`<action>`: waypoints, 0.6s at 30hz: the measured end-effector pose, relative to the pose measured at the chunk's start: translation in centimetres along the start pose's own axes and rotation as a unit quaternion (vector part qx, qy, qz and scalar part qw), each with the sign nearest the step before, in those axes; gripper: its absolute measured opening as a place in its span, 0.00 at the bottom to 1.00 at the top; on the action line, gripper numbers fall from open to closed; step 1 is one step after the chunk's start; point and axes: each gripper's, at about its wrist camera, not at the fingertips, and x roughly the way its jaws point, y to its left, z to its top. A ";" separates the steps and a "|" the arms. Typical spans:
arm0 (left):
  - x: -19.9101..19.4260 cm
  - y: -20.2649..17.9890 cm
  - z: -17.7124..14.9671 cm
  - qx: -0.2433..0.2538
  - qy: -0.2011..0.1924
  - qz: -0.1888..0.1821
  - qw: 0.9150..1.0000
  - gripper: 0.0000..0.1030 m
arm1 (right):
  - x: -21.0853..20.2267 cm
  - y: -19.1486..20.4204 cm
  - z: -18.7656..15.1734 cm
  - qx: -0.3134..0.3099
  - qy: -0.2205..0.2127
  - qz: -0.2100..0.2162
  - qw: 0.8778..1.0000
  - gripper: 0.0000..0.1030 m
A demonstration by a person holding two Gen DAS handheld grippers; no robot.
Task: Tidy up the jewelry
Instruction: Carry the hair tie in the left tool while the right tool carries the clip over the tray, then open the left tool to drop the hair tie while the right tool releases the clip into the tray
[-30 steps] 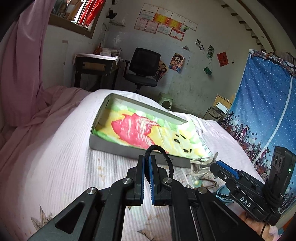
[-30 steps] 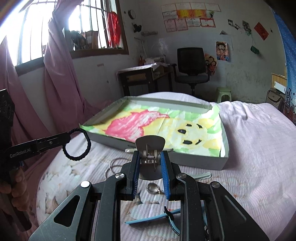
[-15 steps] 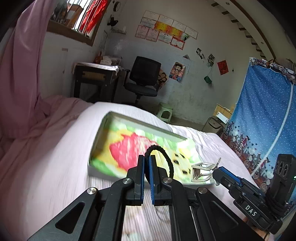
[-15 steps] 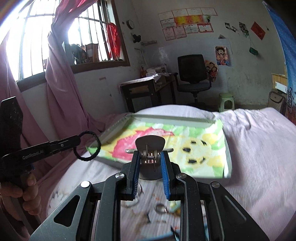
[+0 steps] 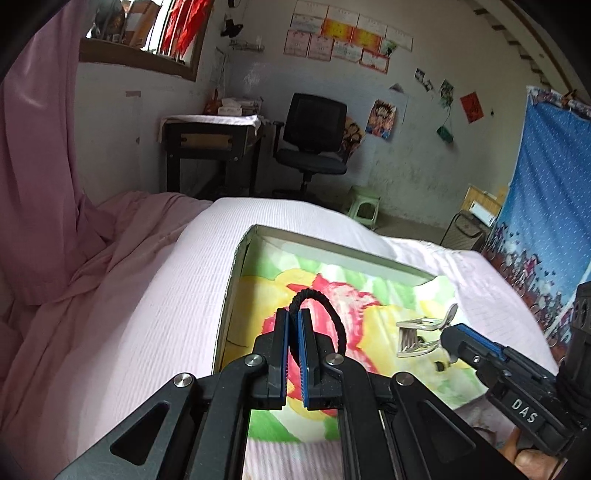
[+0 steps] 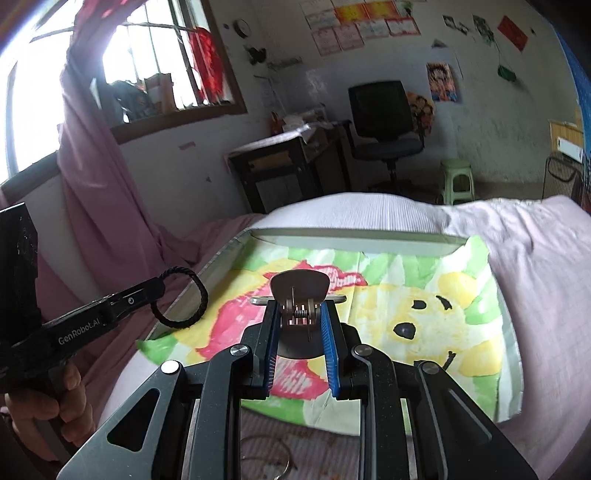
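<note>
The left tool (image 5: 294, 325) is clamped on a black hair tie (image 5: 320, 308) and the right tool (image 6: 300, 325) on a metal hair clip (image 6: 300, 293), both above the tray (image 6: 354, 236). Only the right view shows wire rings (image 6: 266, 458) on the bed below that tool; "GenRobot.AI" and "DAS" mark the tools.

Legible text, two items only. "DAS" in white letters on the black body of the right claw (image 5: 448, 338), seen from the left wrist view. "GenRobot.AI" in white on the black arm of the left claw (image 6: 162, 286), seen from the right wrist view. Wall posters (image 5: 347, 35) carry print too small to read.
</note>
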 end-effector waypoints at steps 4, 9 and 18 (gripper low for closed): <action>1.7 -0.1 0.1 0.003 0.018 0.007 1.000 0.05 | 1.2 -0.5 -0.1 0.005 0.008 -0.007 1.000 0.19; 3.4 -0.1 0.0 0.000 0.041 0.015 0.999 0.05 | 2.3 -1.0 -0.6 0.006 0.030 -0.016 0.999 0.19; 5.0 1.0 -1.1 -0.023 0.072 0.015 0.997 0.05 | 3.7 -1.3 -1.2 0.006 0.056 -0.016 0.998 0.19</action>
